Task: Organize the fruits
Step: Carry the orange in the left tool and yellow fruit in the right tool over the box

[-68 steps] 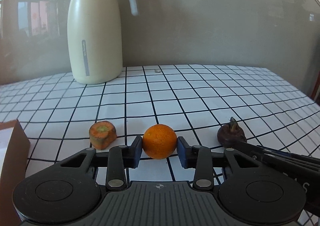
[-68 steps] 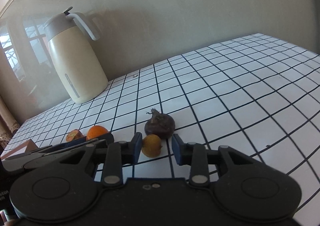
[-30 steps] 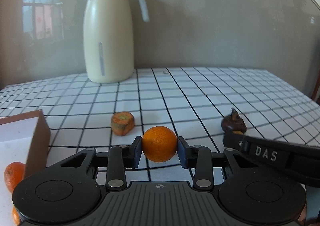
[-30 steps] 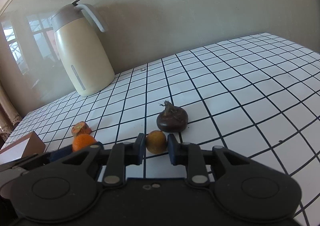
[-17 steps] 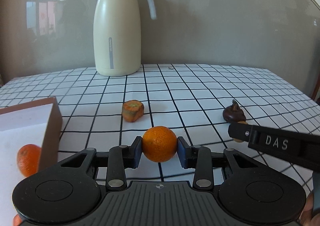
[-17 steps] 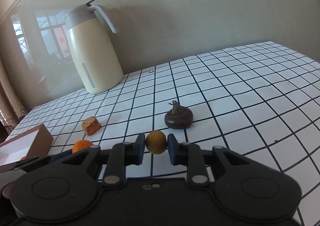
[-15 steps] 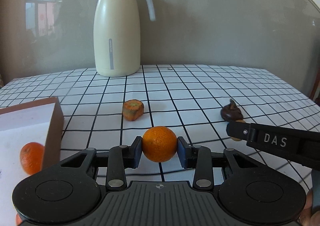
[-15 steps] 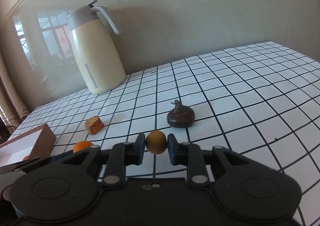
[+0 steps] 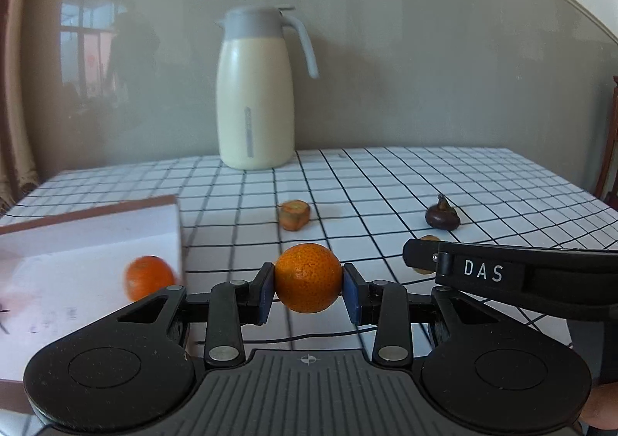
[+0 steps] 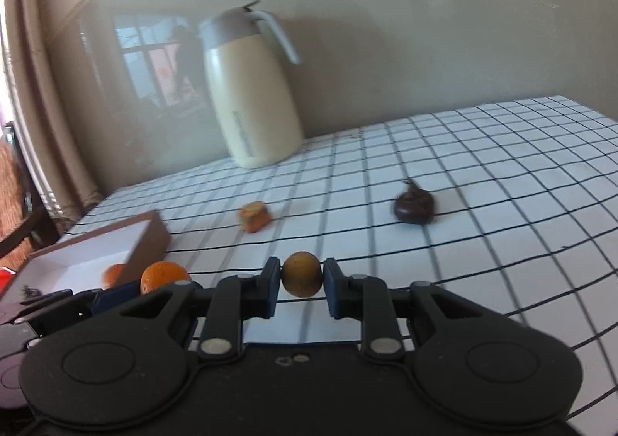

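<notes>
My left gripper (image 9: 308,293) is shut on an orange tangerine (image 9: 308,276), held above the checked tablecloth just right of an open brown box (image 9: 89,239) with a white inside. Another tangerine (image 9: 148,277) lies in that box. My right gripper (image 10: 301,291) is shut on a small brownish-yellow round fruit (image 10: 301,278); in the left wrist view its black arm (image 9: 513,273) reaches in from the right. The right wrist view also catches the held tangerine (image 10: 164,275) and the box (image 10: 96,254) at lower left. A carrot stub (image 9: 294,214) and a dark brown water chestnut (image 9: 442,217) lie on the cloth farther back.
A tall cream thermos jug (image 9: 255,96) with a grey lid stands at the back by the wall. The checked tablecloth (image 9: 405,184) stretches right toward the table's edge. A curtain (image 10: 23,88) hangs at the far left.
Both grippers have moved left with their fruits toward the box. The box and the tangerine inside it now fill more of the left side; the jug has shifted toward the centre.
</notes>
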The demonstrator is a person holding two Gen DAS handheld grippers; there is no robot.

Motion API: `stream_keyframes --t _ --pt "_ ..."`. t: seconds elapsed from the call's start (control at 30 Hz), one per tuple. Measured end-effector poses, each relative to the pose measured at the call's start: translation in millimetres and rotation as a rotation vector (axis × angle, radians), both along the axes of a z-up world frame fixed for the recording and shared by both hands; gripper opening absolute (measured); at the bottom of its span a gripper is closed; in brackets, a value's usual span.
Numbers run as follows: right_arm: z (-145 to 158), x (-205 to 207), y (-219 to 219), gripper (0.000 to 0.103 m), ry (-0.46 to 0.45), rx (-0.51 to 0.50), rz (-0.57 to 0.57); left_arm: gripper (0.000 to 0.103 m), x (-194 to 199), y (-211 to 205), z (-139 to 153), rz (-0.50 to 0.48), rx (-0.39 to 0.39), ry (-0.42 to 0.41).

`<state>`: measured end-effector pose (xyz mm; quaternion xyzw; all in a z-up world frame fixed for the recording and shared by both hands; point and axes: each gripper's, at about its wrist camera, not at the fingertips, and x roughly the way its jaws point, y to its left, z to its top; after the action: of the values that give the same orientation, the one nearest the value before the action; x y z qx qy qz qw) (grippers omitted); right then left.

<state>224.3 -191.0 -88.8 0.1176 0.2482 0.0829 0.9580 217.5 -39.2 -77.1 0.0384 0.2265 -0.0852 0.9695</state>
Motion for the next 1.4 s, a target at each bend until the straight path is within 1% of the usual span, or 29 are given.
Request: stream_keyframes --t 0.07,0.2,0.53,1.07,1.4 --pt "1.0 -2.7 7.6 0.015 -0.009 -0.017 0.022 0.037 -4.1 9.2 3.2 0.011 -0.016 -0.001" --pt "1.4 -7.2 19.9 0.015 -0.017 -0.016 0.067 0.037 -12.5 23.6 9.6 0.021 -0.018 -0.016" --pt "11.2 -12.0 45.5 0.015 -0.058 -0.003 0.125 0.037 -24.2 52.5 19.8 0.076 -0.033 -0.045" --pt "17.2 -13.5 94.3 0.016 -0.104 0.006 0.245 0.037 -40.4 122.7 26.2 0.245 -0.052 -0.077" --pt "19.5 -15.6 123.6 0.016 -0.137 0.008 0.301 0.037 -50.5 160.1 24.1 0.336 -0.056 -0.084"
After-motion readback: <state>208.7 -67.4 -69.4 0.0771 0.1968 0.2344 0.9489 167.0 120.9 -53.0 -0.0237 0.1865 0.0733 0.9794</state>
